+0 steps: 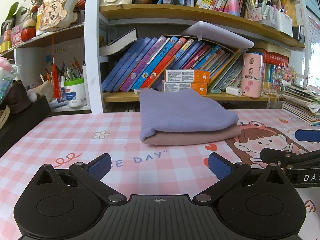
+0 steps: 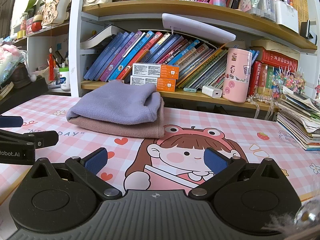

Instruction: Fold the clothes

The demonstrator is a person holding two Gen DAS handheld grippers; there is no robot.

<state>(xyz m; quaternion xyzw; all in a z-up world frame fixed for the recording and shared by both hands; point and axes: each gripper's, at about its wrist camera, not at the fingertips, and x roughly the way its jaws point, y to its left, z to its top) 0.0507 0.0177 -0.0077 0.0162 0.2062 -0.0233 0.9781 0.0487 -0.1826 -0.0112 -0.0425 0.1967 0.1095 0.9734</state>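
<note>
Knitwear, two pieces: a lilac garment (image 1: 186,112) folded and stacked on a dusty-pink garment (image 1: 192,138), also folded, both lying on the table (image 1: 60,132) toward its back edge, just in front of the bookshelf (image 1: 180,13). Judged soft, light and limp; the fabric looks fuzzy, so slip between pads should be low, but layers will slide over each other and sag if lifted from one point. Best hold is likely the rounded fold edge at the front-left, or both ends of the stack at once, one tool per end. Left tool (image 1: 159,166): fingers spread wide, nothing between them, low over the table and well short of the stack. Right tool (image 2: 155,159): likewise spread and empty, over the cartoon print. Count: two garments, two tools, two orange boxes (image 1: 187,76) stacked on the shelf behind, one pink canister (image 1: 251,75).
</note>
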